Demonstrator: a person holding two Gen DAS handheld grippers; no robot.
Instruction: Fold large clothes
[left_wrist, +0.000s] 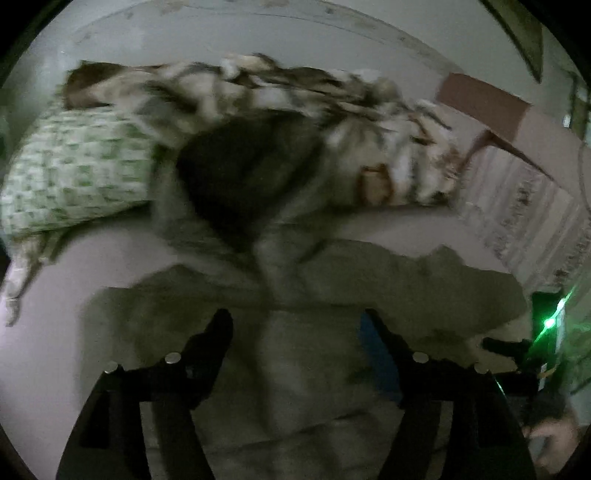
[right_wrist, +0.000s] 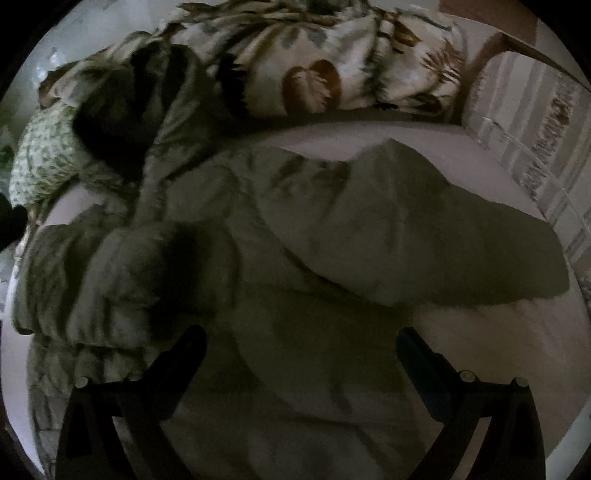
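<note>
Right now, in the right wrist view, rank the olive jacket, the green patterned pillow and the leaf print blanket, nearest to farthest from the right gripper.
1. Olive jacket, directly under the right gripper.
2. Green patterned pillow, far left.
3. Leaf print blanket, at the top.

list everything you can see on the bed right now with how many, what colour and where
Garment: one, olive green, spread rumpled across the bed's middle, hood end towards the pillow.
Pillow: one, green and white pattern, far left.
Blanket: one, cream with brown leaf print, bunched along the far edge.
Bed sheet: one, pale, under everything.
Left gripper: one, black, open above the garment.
Right gripper: one, black, open above the garment.
Hand: one, lower right edge of the left wrist view.
</note>
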